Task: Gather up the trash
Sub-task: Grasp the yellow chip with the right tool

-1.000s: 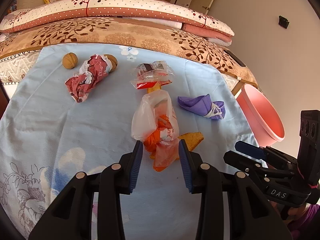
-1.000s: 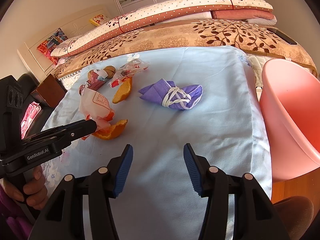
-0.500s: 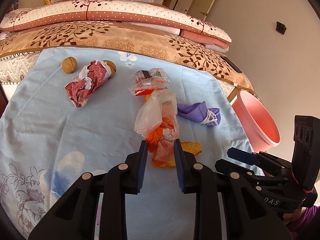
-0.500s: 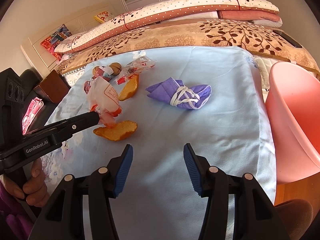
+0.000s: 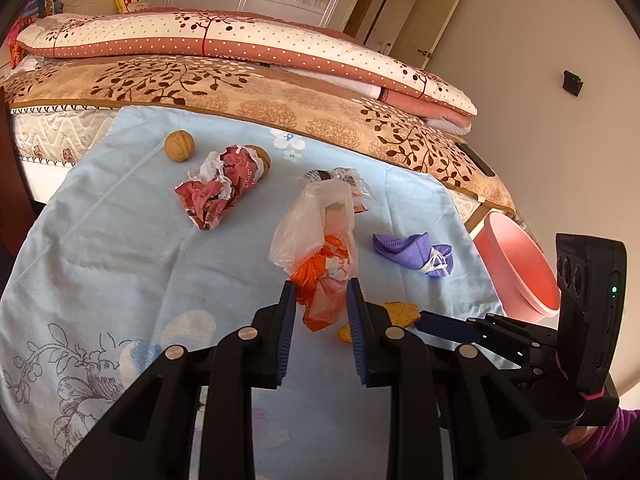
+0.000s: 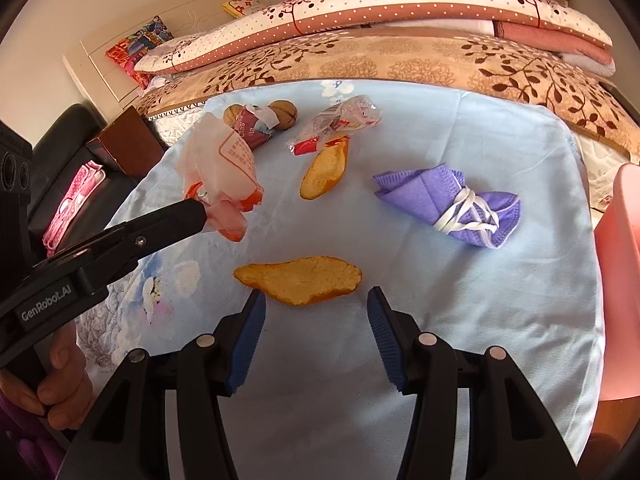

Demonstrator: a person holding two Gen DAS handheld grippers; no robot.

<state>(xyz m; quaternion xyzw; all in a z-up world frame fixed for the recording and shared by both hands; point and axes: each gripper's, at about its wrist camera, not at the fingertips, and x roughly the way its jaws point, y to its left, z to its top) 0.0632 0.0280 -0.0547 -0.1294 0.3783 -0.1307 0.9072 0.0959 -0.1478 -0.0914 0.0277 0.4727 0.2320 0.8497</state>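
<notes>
My left gripper [image 5: 321, 292] is shut on a crumpled orange and clear plastic bag [image 5: 320, 248] and holds it above the blue sheet; the bag also shows in the right wrist view [image 6: 224, 172]. My right gripper [image 6: 316, 300] is open, just short of an orange peel [image 6: 298, 280] on the sheet. A second peel [image 6: 324, 170], a purple face mask [image 6: 452, 204], a clear wrapper [image 6: 340, 120], a red crumpled wrapper [image 5: 218, 190] and a walnut [image 5: 179, 145] lie on the sheet.
A pink bin [image 5: 520, 268] stands off the bed's right edge. Folded quilts and pillows [image 5: 240, 48] lie along the far side. A dark bedside cabinet [image 6: 128, 140] stands at the left.
My left gripper has shut on the plastic bag and lifted it off the sheet, uncovering the near peel. My right gripper has moved forward towards that peel.
</notes>
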